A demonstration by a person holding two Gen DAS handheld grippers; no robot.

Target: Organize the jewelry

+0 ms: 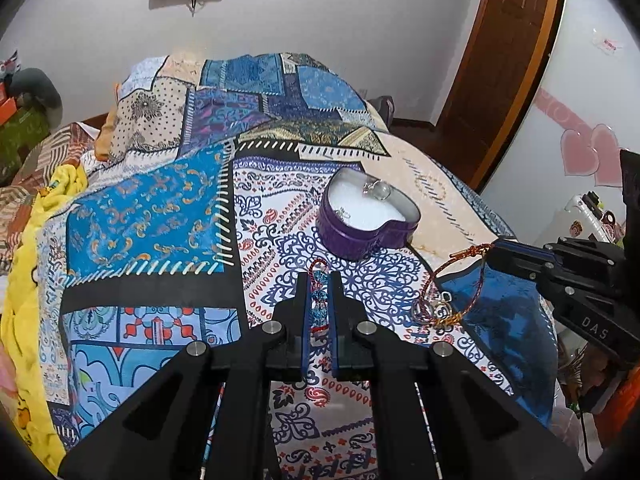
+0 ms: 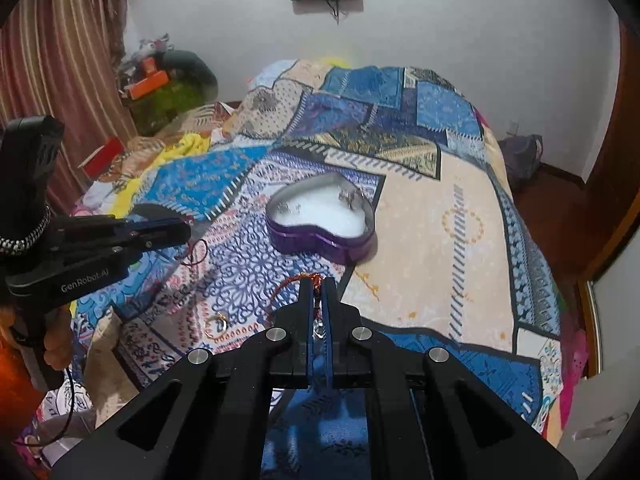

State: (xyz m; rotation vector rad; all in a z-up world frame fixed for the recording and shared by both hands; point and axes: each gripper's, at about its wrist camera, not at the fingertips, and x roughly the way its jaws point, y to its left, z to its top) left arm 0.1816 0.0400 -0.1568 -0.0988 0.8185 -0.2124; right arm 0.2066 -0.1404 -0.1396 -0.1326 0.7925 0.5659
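**Two grippers, two cords, one tin**

The left gripper (image 1: 319, 280) is clenched on a red cord (image 1: 318, 265) with blue beads, low over the quilt (image 1: 152, 208). The right gripper (image 2: 316, 286) — "DAS" on its side in the left view — pinches a red-gold bracelet (image 1: 444, 276) that hangs to the cloth. The left body reads "GenRobot.AI". A purple heart tin (image 2: 320, 220), white-lined, sits mid-quilt holding small silver pieces. A gold ring (image 2: 216, 326) lies near the front edge. White walls, a wooden door (image 1: 504, 52).

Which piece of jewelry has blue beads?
The bracelet pinched in the left gripper; the cord bracelet in the right gripper is red and gold.
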